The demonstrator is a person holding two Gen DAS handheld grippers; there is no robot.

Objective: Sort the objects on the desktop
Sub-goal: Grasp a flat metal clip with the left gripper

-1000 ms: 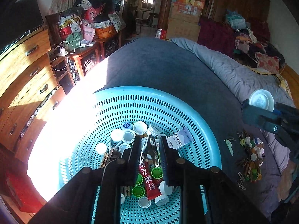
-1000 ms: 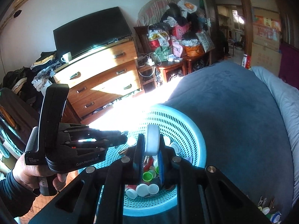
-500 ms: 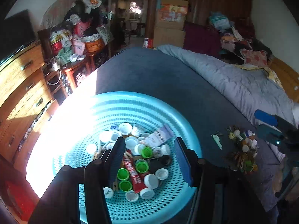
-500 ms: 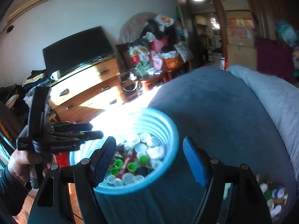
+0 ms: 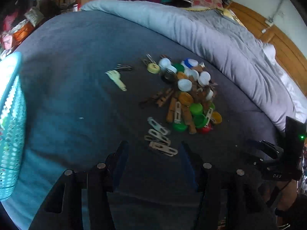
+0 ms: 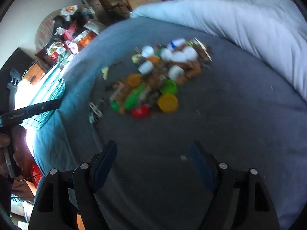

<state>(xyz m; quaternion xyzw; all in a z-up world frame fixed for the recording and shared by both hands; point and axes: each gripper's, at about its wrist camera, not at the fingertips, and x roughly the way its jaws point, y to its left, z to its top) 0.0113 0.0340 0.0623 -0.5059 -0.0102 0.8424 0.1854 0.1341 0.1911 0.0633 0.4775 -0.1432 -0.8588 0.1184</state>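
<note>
Left wrist view: left tongs (image 5: 152, 158) angle steeply down, released and empty, over pale clips (image 5: 160, 141) on the bed (image 5: 76, 67). Right tongs (image 6: 151, 159), likewise spread and empty, tilt toward the heap of caps and clothespins (image 6: 159, 78). Basket (image 5: 10, 124) sits well left.

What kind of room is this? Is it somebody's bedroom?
Most likely a bedroom: the things lie on a bed's dark blue sheet, a pale quilt is bunched alongside, and a wooden headboard stands behind it.
</note>
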